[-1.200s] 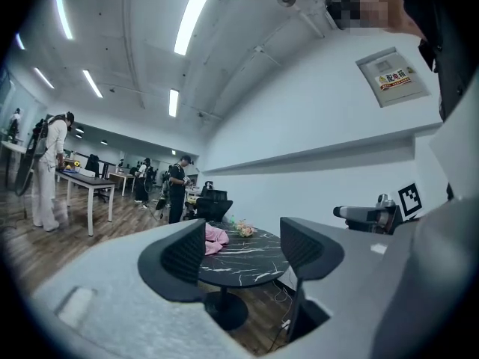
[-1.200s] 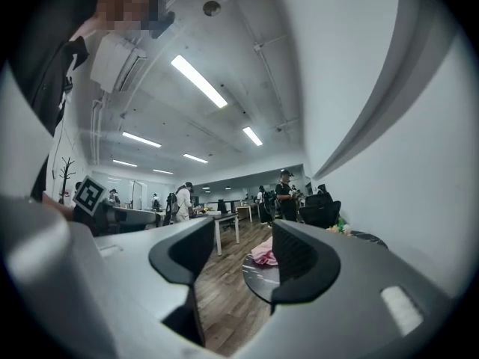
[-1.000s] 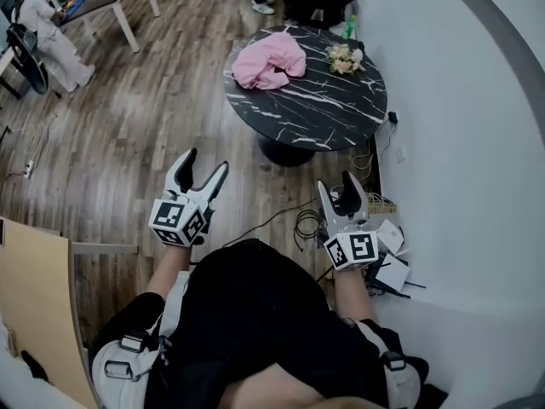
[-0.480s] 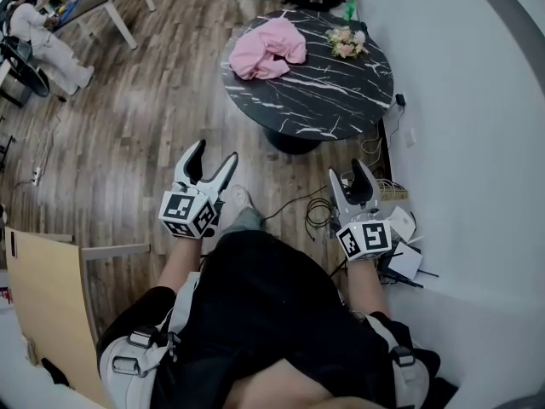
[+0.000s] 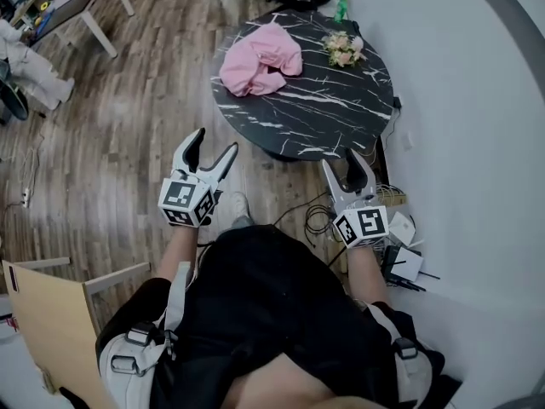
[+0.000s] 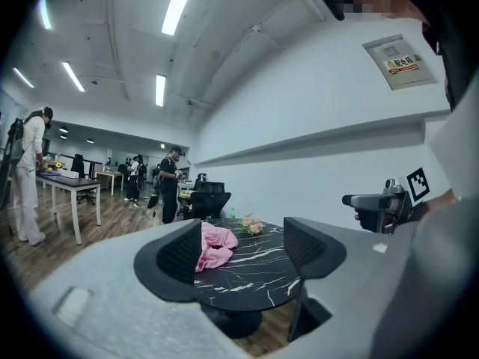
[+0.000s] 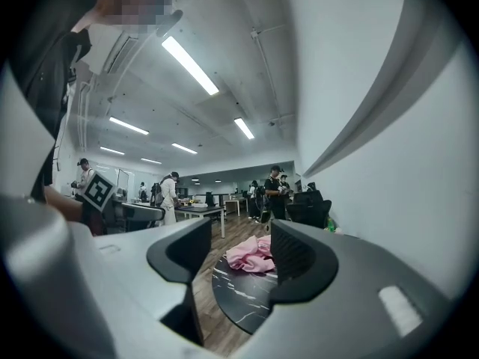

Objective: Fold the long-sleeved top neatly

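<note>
A crumpled pink long-sleeved top (image 5: 260, 62) lies in a heap on the far left part of a round black marble table (image 5: 324, 122). It also shows between the jaws as the pink top (image 6: 212, 247) in the left gripper view and the pink top (image 7: 251, 255) in the right gripper view. My left gripper (image 5: 211, 147) is held open above the wooden floor, short of the table. My right gripper (image 5: 345, 166) is open too, near the table's near edge by the wall. Both hold nothing.
A small flower bouquet (image 5: 343, 51) and a green bottle (image 5: 342, 8) stand at the table's far right. Cables and white boxes (image 5: 400, 233) lie on the floor by the white wall. A wooden board (image 5: 38, 313) is at lower left. A white desk (image 5: 68, 7) and people stand far left.
The view has moved forward toward the table. Both grippers have risen slightly and come nearer the table, still open.
</note>
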`<state>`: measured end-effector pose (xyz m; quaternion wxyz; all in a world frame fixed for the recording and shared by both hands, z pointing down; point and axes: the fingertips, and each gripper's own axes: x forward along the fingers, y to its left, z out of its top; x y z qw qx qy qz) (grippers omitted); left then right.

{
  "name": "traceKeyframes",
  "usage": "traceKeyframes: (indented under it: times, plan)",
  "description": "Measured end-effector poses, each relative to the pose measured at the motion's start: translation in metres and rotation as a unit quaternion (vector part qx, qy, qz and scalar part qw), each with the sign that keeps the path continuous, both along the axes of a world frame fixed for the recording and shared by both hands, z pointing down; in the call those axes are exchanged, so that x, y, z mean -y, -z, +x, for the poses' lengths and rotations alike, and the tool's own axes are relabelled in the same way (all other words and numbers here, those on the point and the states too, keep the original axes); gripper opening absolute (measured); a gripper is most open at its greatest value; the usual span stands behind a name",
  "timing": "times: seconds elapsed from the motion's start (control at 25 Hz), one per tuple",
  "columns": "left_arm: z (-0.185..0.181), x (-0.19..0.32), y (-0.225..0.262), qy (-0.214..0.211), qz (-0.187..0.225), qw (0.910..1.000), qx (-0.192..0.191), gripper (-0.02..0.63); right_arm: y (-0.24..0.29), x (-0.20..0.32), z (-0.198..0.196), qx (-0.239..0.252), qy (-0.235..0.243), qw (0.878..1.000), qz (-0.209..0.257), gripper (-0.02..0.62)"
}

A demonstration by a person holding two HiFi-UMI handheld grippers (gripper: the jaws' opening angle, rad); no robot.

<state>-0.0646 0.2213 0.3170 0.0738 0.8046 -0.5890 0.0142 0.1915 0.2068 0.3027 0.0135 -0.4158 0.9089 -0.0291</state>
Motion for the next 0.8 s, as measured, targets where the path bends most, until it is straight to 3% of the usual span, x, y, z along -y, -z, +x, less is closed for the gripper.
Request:
traceKeyframes:
  times: [0.44,0.8]
  plan:
    - [-0.067,0.081,-0.016,-0.032,-0.027,0.9991,-0.008,0.345,-0.012,0.094,-0.096,-0.048,0.026,0.998,-0.024,0.236]
    - [-0.118,0.112,-0.024,-0.058,-0.034,0.9977,-0.005,0.327,-0.033,0.151,-0.14,-0.058,-0.002,0.997,-0.047,0.215]
